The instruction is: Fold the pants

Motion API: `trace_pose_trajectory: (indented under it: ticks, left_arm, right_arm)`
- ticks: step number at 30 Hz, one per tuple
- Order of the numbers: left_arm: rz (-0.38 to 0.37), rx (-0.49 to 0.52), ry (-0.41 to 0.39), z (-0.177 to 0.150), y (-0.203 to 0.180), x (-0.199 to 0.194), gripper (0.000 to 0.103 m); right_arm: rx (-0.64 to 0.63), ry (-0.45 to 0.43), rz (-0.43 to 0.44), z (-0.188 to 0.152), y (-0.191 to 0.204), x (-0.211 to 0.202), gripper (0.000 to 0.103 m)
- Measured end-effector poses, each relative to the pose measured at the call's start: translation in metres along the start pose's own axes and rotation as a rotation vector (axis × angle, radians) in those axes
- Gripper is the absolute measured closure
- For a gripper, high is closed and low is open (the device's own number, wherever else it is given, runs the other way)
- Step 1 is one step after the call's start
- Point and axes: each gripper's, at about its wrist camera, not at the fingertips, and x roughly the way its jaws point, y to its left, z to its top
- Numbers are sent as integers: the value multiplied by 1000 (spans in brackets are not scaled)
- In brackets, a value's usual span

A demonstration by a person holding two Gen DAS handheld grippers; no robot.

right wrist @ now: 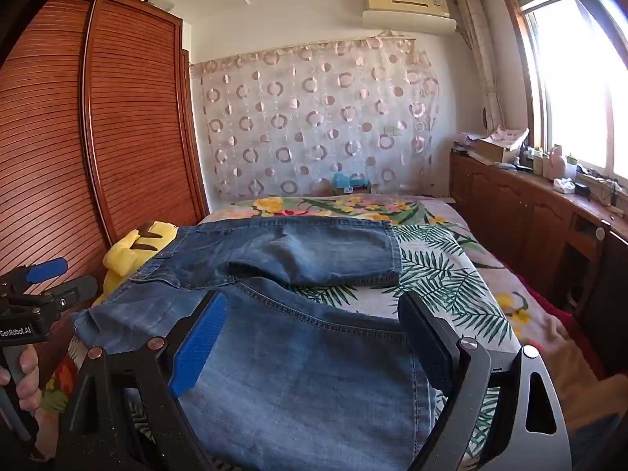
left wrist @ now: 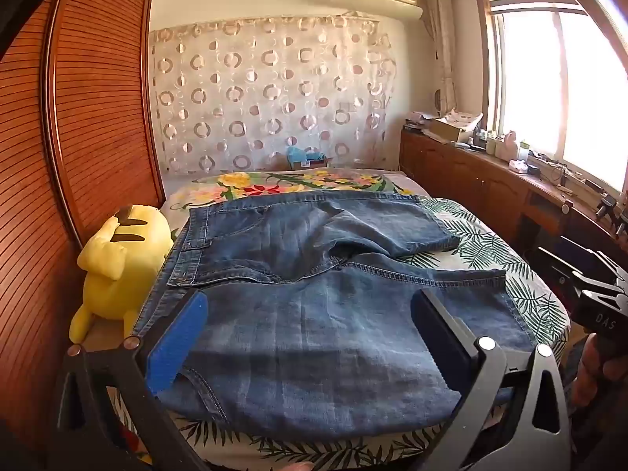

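The left tongs (left wrist: 310, 337) are wide open and hold nothing. They hover just over the near leg of the pants (left wrist: 314, 294). The right tongs (right wrist: 314, 337) are wide open too, and they hover over the same leg, closer to its loose end.

The pants lie on the bed (left wrist: 490, 243), on a sheet with leaves and flowers. The belt end is on the left, beside a yellow plush toy (left wrist: 117, 263). The two legs point right, and the far leg lies bent with a bump in it.

I think the next grab is the tricky part. If the tongs pinch only the top layer of cloth, the leg may open up and the fold comes out crooked. If they pinch too deep, they could catch the sheet too and pull it up. The near part of the pants sits close to the bed's edge, so a hard tug could make them slide off. A swing to the left could knock the toy.
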Motion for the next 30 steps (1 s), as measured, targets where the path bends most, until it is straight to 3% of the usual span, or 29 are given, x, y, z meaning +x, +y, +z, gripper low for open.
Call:
trace_pose_trajectory:
  ticks: [30]
  left_arm:
    - [-1, -4, 0, 0, 0, 1, 0]
  right_arm:
    - [2, -4, 6, 0, 2, -1, 13]
